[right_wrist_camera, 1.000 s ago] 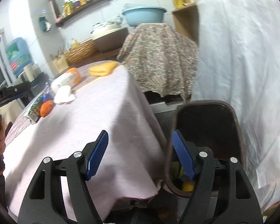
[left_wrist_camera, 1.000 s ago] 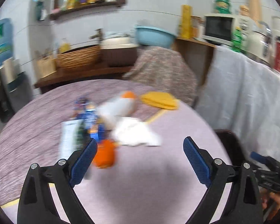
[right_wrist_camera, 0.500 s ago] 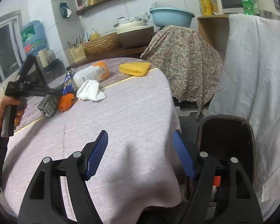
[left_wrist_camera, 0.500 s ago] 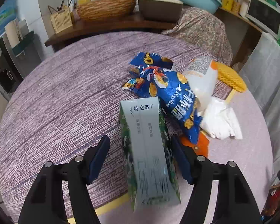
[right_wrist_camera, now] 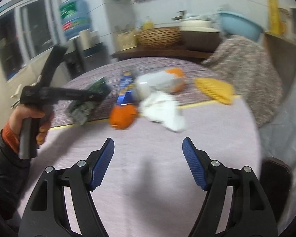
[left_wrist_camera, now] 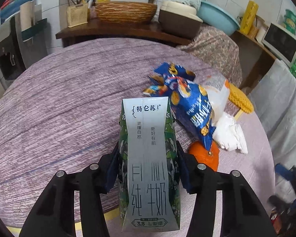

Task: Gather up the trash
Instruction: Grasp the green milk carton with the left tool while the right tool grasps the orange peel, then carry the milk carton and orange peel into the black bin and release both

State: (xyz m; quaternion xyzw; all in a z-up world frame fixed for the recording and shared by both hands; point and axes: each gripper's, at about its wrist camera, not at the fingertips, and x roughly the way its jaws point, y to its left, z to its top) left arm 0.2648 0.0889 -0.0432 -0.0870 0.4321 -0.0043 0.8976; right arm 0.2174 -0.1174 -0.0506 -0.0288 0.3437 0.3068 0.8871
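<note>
A woven basket (left_wrist_camera: 125, 12), a blue basin (left_wrist_camera: 217, 19) and a microwave (left_wrist_camera: 280, 43) stand behind the table (left_wrist_camera: 49, 106).

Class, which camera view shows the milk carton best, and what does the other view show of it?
The left wrist view: the milk carton fills the centre, sharp, its print readable, clamped between the left gripper's fingers. The right wrist view shows it small and blurred, partly hidden by that gripper.

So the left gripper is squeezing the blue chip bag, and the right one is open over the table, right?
Not quite. The left gripper is squeezing the green milk carton, not the blue chip bag, which lies beside it; the left wrist view shows it. The right gripper is open over the table.
</note>
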